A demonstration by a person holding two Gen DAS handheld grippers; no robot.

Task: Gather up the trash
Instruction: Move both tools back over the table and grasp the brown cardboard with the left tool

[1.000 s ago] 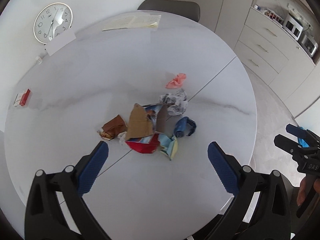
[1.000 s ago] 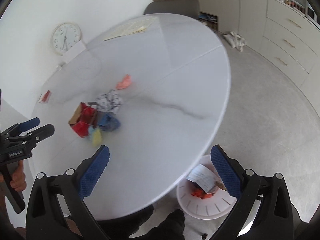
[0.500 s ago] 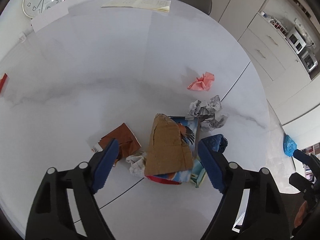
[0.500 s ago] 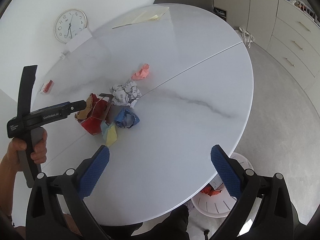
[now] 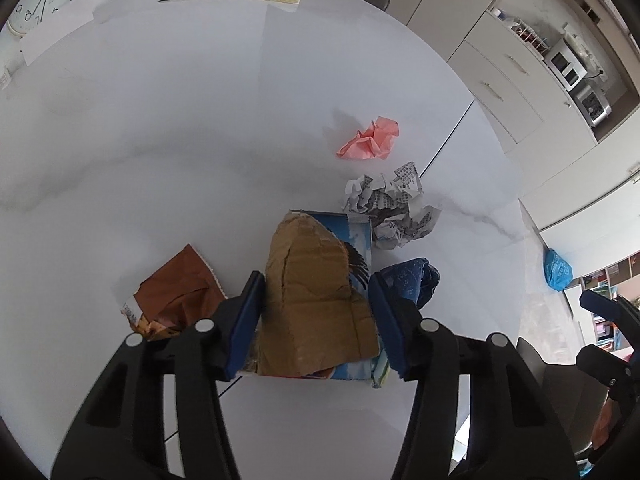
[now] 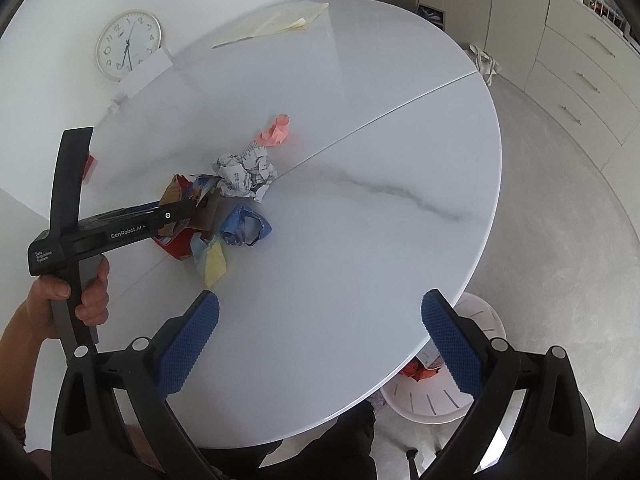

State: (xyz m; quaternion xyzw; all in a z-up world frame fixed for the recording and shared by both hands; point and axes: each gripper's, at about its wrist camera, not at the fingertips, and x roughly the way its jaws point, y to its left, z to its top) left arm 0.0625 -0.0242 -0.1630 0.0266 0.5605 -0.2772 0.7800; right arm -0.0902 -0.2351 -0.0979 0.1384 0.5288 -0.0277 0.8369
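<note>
trash sits in a loose heap on the round white marble-look table (image 6: 360,240), left of centre in the right wrist view, just beside the seam that crosses the top.

biggest piece: a torn cardboard box (image 5: 316,300), brown flap up, blue printed side w/ a dark bird-like picture under it, red part low down. left gripper (image 5: 316,312) straddles it, jaws closing, one blue pad at each side of the brown flap; can't tell if the pads press on the card yet. a hand (image 6: 76,296) grips the handle of that tool at the left edge of the right wrist view.

next: crumpled newsprint ball (image 5: 394,210) just beyond the box, touching its far corner. brown snack wrapper (image 5: 176,292) lies left of the box, partly behind the left pad. blue crumpled wrapper (image 5: 416,280) just right of the box, behind the right pad. yellow-green paper scrap (image 6: 214,258) pokes out at the near side of the heap. pink paper wad (image 5: 370,140) lies apart, further out.

right gripper (image 6: 320,344) hangs over the near table edge, jaws wide apart, nothing btwn them. white bin (image 6: 424,400) stands on the floor below that edge, red scraps inside.
</note>
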